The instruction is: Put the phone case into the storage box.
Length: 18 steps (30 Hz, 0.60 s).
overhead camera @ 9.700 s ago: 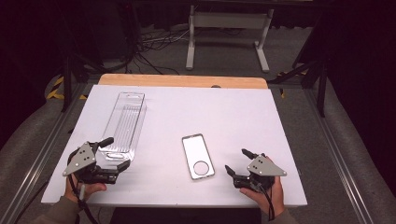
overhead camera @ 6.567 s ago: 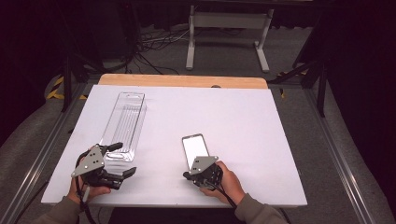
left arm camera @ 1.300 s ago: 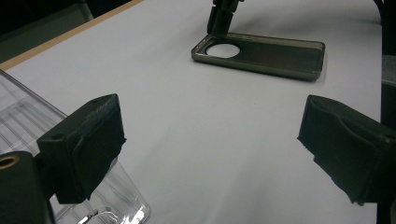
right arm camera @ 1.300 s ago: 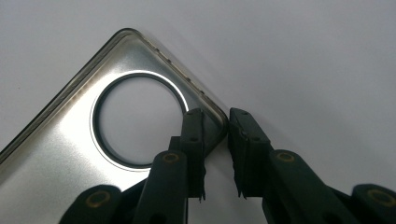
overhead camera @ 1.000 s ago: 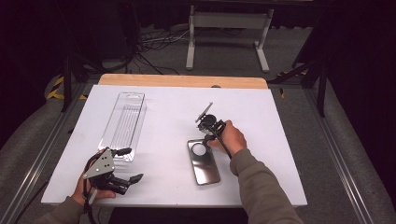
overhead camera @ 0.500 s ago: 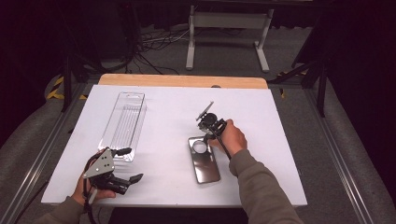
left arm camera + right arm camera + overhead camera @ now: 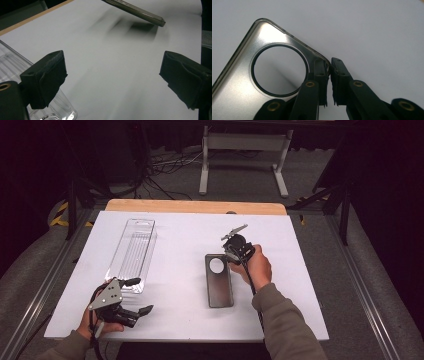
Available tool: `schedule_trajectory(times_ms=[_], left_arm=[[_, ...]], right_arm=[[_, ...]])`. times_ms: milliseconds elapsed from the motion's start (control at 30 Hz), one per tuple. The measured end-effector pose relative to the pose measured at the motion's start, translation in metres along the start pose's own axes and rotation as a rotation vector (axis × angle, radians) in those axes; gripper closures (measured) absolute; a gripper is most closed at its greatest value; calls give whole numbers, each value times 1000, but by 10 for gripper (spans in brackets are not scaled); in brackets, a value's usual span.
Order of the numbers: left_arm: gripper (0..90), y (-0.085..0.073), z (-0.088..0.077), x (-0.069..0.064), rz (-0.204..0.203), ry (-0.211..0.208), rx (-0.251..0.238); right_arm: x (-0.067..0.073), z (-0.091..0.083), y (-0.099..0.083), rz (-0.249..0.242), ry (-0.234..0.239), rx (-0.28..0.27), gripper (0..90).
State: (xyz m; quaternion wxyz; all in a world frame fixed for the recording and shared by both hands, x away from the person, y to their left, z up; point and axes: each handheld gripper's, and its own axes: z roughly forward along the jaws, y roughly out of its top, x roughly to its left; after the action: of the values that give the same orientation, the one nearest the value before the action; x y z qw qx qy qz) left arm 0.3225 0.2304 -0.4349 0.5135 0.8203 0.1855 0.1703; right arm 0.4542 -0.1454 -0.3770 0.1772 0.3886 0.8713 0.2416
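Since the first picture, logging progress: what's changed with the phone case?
The right gripper reached forward and pinched the phone case's far edge; the case now lies dark side up, tilted. Left gripper shifted slightly, open; clear plastic tray unmoved.

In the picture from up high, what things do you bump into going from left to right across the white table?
Left gripper → clear plastic tray → phone case → right gripper, pinching the case's corner.

Black two-jaw tools (image 7: 329,82) with brass screws, grey plates, olive sleeves (image 7: 287,325)
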Motion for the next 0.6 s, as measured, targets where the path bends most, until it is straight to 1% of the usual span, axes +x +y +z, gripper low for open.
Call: schedule_trajectory(times_ms=[33,67,100,167,200,233,300,400,467,500,600], left_arm=[[83,0,0,0,-2,0,0],[83,1,0,0,-3,4,-1],[84,1,0,1,-3,7,-8],[95,3,0,1,-19,13,-18],[100,4,0,1,-24,14,-22],[104,5,1,1,-31,16,-31],[109,8,2,2,-36,18,-32],[111,11,4,2,-44,16,-41],[111,14,5,2,-43,14,-43],[111,14,5,2,-43,14,-43],[109,17,7,2,-39,18,-49]], right_arm=[[1,-5,0,-2,-16,-35,838],[1,-5,0,-2,-16,-35,838],[1,-7,-1,3,-21,-54,839],[1,-12,-2,12,-33,-85,839],[1,-14,-3,14,-32,-100,839],[1,-16,-4,16,-29,-112,838],[1,-19,-5,16,-43,-133,838],[4,-24,-8,15,-49,-171,838],[5,-26,-10,16,-54,-196,838],[5,-26,-10,16,-54,-196,838],[7,-29,-14,12,-59,-227,838]])
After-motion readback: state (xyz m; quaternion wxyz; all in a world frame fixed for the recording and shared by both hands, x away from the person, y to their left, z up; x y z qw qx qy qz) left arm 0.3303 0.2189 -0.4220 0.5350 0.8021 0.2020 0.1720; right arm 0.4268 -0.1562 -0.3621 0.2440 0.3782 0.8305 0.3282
